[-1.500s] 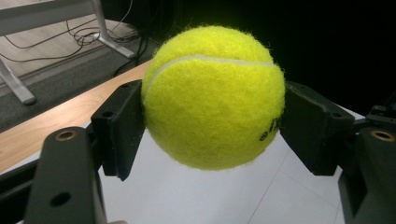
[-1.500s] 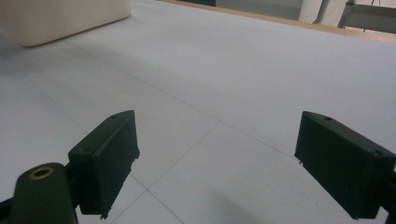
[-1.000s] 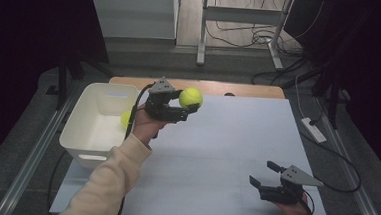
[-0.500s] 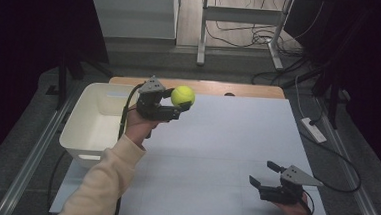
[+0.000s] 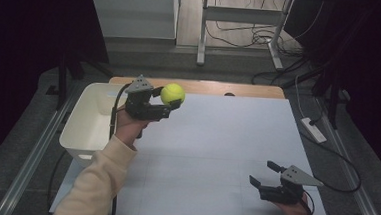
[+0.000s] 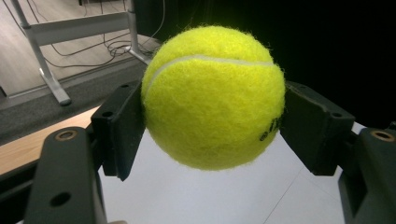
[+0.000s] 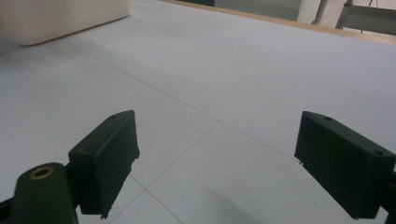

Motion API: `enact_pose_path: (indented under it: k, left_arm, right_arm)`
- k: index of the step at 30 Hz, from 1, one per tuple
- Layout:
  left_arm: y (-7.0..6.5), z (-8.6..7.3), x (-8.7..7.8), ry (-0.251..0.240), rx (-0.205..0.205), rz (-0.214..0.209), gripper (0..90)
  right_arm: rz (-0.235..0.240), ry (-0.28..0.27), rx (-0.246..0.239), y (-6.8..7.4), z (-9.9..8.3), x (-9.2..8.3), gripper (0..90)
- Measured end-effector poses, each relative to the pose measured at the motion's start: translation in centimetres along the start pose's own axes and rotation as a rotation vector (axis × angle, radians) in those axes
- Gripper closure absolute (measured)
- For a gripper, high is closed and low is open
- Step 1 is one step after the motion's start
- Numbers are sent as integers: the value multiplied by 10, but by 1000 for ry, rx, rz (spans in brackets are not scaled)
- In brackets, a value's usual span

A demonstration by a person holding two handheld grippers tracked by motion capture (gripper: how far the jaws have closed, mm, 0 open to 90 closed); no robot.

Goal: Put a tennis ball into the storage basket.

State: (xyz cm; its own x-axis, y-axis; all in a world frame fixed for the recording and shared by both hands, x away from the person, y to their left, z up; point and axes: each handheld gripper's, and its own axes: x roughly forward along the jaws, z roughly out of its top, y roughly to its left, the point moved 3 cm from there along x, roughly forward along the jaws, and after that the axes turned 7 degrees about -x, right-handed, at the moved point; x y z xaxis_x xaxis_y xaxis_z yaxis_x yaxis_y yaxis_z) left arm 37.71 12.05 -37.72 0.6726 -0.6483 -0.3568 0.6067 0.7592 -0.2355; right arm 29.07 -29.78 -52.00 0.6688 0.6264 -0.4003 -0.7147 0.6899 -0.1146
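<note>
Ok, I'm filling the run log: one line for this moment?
left gripper: shut on tennis ball, beside white bin | right gripper: open, empty, near table corner

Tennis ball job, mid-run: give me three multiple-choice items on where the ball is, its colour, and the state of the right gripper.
1. Where is the tennis ball?
A. between the left gripper's jaws
B. inside the white bin
C. on the mat by the right gripper

2. What colour is the ball?
A. orange
B. yellow-green
C. white

3. How do the right gripper's jaws stand?
A. shut on the ball
B. shut on nothing
C. open with nothing between them

Answers:
1 A, the left gripper presses the ball from both sides beside the white bin.
2 B, its felt is yellow-green.
3 C, the right gripper has bare mat between its jaws.
</note>
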Motion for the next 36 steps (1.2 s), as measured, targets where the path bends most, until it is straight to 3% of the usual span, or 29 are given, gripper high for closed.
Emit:
enact_pose_path:
  k: [36]
  left_arm:
    - [29,-13,-37,-30,-71,73,272]
  right_arm:
    - [-1,2,-2,0,0,0,131]
